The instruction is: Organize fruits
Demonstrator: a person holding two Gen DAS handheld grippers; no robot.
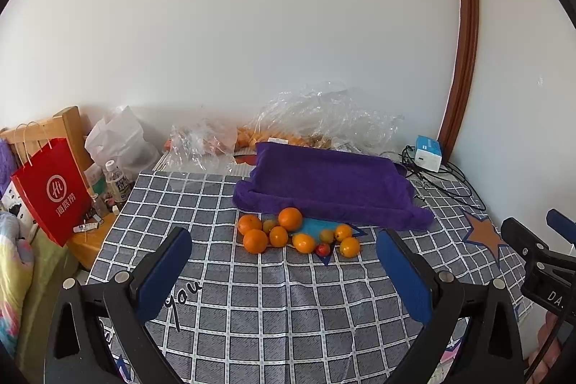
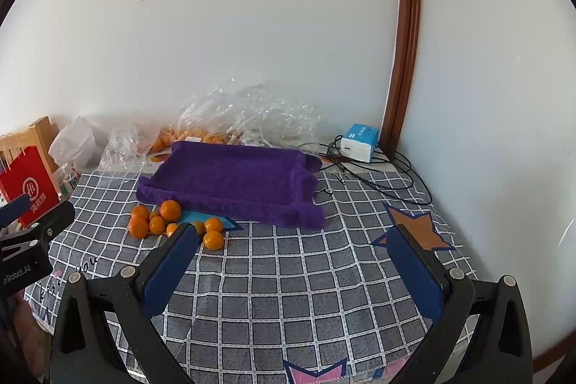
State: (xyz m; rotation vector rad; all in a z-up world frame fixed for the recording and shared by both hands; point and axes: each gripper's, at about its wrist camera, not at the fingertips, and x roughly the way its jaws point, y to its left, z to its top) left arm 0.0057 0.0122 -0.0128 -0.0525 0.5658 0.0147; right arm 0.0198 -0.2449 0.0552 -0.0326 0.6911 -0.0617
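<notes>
A cluster of several oranges (image 1: 290, 218) lies on the checked tablecloth, with two small greenish fruits (image 1: 269, 225) and one small red fruit (image 1: 323, 249) among them. Behind them sits a purple cloth-covered tray (image 1: 331, 184), also seen in the right wrist view (image 2: 234, 179), with nothing in it. The oranges show in the right wrist view (image 2: 170, 209) at centre left. My left gripper (image 1: 284, 249) is open and empty, in front of the fruit. My right gripper (image 2: 293, 247) is open and empty, to the right of the fruit; its left finger hides part of the cluster.
Crumpled clear plastic bags (image 1: 324, 117) with more fruit lie behind the tray by the wall. A white-blue box (image 1: 427, 153) with black cables sits at the back right. A red paper bag (image 1: 52, 191), a bottle (image 1: 117, 180) and a wooden stand are at the table's left.
</notes>
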